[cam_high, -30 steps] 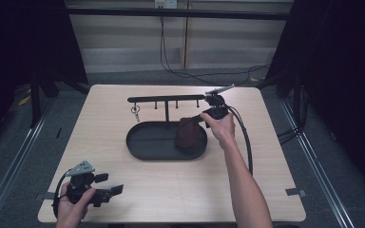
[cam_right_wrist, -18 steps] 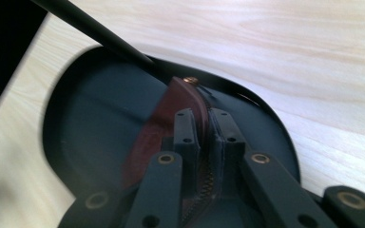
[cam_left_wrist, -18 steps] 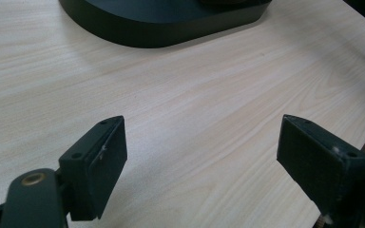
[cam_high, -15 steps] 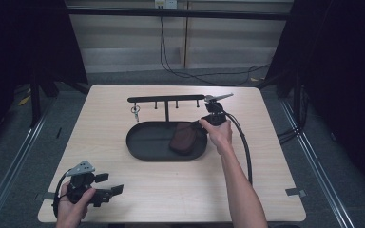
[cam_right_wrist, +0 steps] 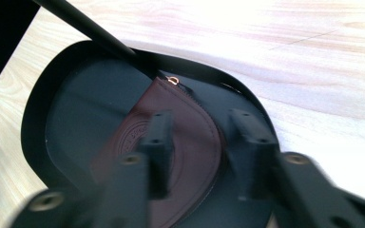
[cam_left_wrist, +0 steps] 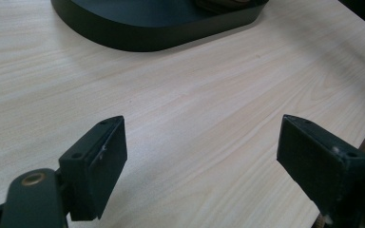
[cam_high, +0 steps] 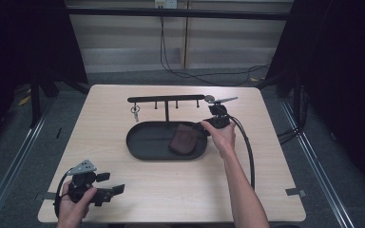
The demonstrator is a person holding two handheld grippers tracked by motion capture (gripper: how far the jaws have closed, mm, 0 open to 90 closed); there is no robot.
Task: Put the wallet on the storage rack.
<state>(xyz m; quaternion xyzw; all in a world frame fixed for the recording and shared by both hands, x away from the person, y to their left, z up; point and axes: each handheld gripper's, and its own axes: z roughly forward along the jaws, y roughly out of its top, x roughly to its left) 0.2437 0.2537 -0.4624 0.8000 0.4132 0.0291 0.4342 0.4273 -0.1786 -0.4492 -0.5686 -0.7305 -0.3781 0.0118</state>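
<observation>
A brown leather zip pouch [cam_high: 182, 139] lies in the right half of a black oval tray [cam_high: 142, 147]. My right gripper [cam_high: 201, 128] hovers at the tray's right end, pointing at the pouch. In the right gripper view its jaws have just been opening; they now stand apart over the pouch [cam_right_wrist: 123, 152], and the right gripper [cam_right_wrist: 200, 118] does not press on it. My left gripper [cam_high: 110, 184] rests at the table's near left corner. In the left gripper view the left gripper [cam_left_wrist: 202, 137] is wide open over bare wood, with the tray [cam_left_wrist: 147, 33] beyond it.
A black hook rack [cam_high: 166, 99] stands just behind the tray, with a key ring [cam_high: 135, 111] hanging near its left end. Its rod [cam_right_wrist: 90, 33] crosses the top of the right gripper view. The right gripper's cable [cam_high: 247, 147] loops over the table's right side.
The pouch hung tilted from the right gripper above the tray; it now lies flat in the tray. The right gripper sank a little and opened. The left gripper stayed put.
</observation>
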